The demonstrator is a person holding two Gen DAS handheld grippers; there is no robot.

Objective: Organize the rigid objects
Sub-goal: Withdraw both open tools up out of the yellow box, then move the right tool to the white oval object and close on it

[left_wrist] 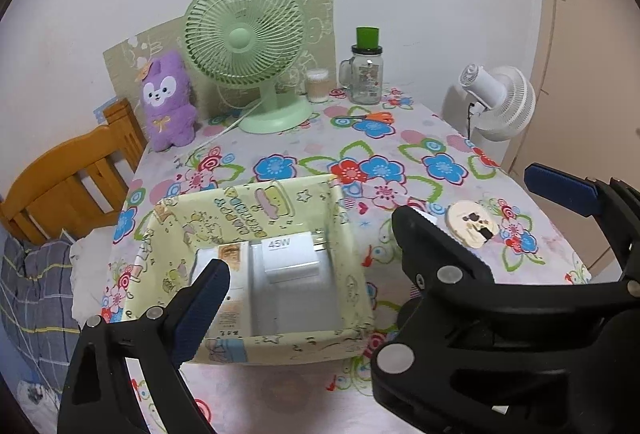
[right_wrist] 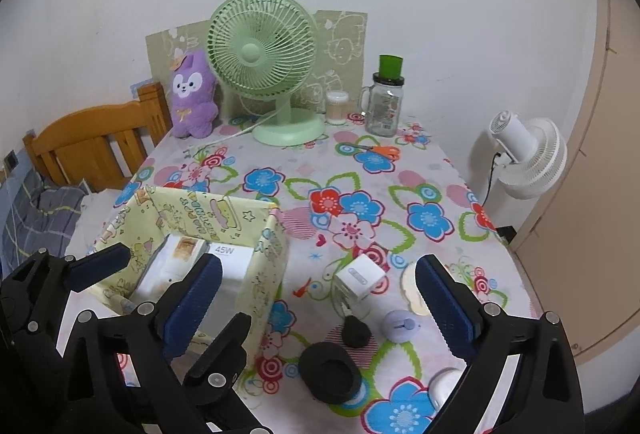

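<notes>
The right gripper [right_wrist: 320, 298] hangs wide and empty over the loose cube [right_wrist: 360, 280], knob [right_wrist: 356, 330] and ring [right_wrist: 329, 372], seemingly ready to pick. The left gripper [left_wrist: 310, 246], also open, hovers over the bin [left_wrist: 352, 234] holding boxes [left_wrist: 289, 258].

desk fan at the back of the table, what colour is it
Pale mint green, grille, blades and base alike: the desk fan shows best in the left wrist view.
</notes>
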